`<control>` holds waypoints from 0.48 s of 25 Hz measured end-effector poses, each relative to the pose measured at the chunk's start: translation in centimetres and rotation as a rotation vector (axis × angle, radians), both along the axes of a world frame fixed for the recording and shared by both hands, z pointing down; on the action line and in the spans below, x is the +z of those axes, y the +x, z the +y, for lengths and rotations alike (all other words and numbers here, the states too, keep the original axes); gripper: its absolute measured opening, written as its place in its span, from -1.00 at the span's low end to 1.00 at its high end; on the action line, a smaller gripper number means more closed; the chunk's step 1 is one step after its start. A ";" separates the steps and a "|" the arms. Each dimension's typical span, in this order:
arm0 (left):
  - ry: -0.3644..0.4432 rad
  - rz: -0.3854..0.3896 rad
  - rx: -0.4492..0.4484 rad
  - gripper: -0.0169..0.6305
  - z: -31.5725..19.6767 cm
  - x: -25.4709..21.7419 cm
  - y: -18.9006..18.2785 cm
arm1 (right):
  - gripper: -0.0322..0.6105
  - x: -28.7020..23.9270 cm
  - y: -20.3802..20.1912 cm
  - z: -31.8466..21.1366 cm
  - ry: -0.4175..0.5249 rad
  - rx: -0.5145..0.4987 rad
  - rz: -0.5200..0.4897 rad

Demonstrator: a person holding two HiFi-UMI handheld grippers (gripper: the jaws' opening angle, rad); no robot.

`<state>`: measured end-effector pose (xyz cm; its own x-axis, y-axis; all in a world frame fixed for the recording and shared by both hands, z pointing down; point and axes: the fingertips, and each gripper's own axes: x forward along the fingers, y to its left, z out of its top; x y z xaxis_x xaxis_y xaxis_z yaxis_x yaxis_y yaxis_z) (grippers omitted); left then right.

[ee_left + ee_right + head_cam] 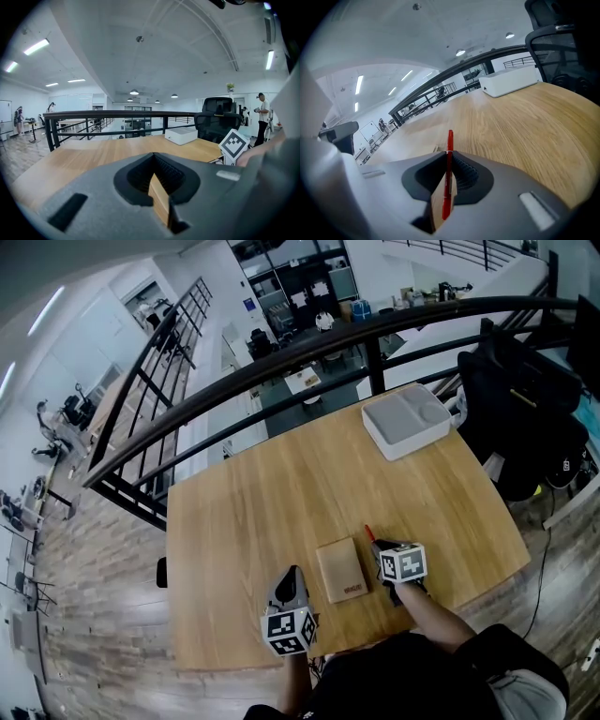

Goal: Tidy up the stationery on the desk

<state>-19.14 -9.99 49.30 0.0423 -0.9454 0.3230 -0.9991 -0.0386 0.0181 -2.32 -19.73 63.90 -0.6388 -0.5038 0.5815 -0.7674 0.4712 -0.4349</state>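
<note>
At 5 o'clock on the worktop, right tongs grasp a red pen; left tongs are clenched, empty. Brown notebook not yet stowed; white tray, 1 o'clock, is the likely destination.

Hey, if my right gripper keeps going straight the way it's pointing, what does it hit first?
Probably bare desk: the right gripper, shut on a red pen, tilts down at open wood, so the pen tip would touch first. The notebook lies off to its left.

The desk lies open between the notebook and the far white box.
</note>
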 end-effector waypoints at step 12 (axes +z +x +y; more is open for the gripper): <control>0.003 0.007 -0.012 -0.96 -0.2 0.0 -0.2 | -0.74 0.5 -0.1 -0.1 0.004 -0.013 0.064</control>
